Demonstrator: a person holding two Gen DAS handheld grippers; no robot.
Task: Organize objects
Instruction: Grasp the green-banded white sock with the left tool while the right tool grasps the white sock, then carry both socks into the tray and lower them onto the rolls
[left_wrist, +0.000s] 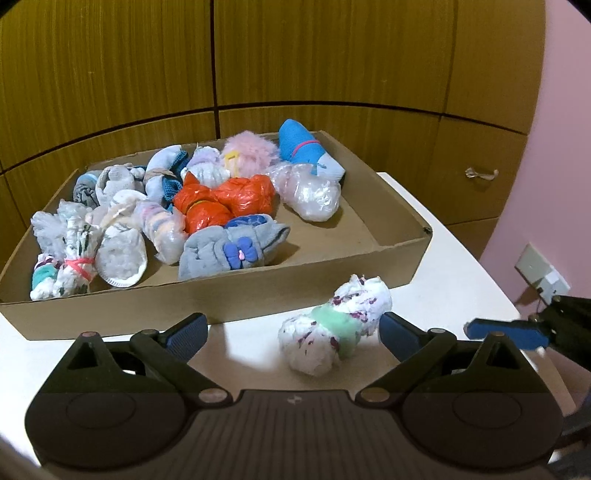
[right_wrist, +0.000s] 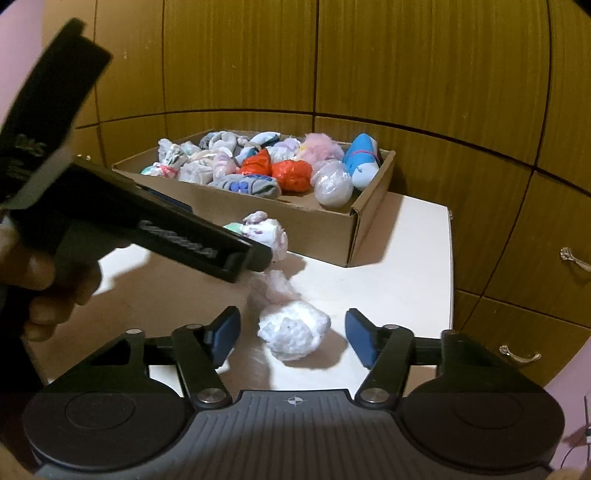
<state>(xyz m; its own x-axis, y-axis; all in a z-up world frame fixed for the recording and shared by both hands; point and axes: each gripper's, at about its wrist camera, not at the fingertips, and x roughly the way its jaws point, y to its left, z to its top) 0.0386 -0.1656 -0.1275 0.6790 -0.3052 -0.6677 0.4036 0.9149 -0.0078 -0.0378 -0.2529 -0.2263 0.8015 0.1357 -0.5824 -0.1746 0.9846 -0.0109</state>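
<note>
A white sock bundle with purple specks and a green band (left_wrist: 332, 325) lies on the white table (left_wrist: 447, 240) in front of a cardboard box (left_wrist: 221, 299). My left gripper (left_wrist: 293, 332) is open around it; the bundle sits close to the right finger, far from the left one. In the right wrist view a fluffy white-lilac bundle (right_wrist: 295, 334) lies between the fingers of my right gripper (right_wrist: 292, 336), which is open with a gap on both sides. The speckled bundle (right_wrist: 266, 230) shows partly behind the left gripper's body (right_wrist: 166, 229). The box (right_wrist: 295, 218) holds several wrapped bundles.
Bundles fill the box's left and middle; its right front floor (left_wrist: 351, 229) is bare cardboard. The right gripper's blue finger (left_wrist: 506, 332) juts in near the table's right edge. A person's hand (right_wrist: 44, 288) holds the left gripper. Wooden cupboards with drawer handles (right_wrist: 517, 356) stand behind.
</note>
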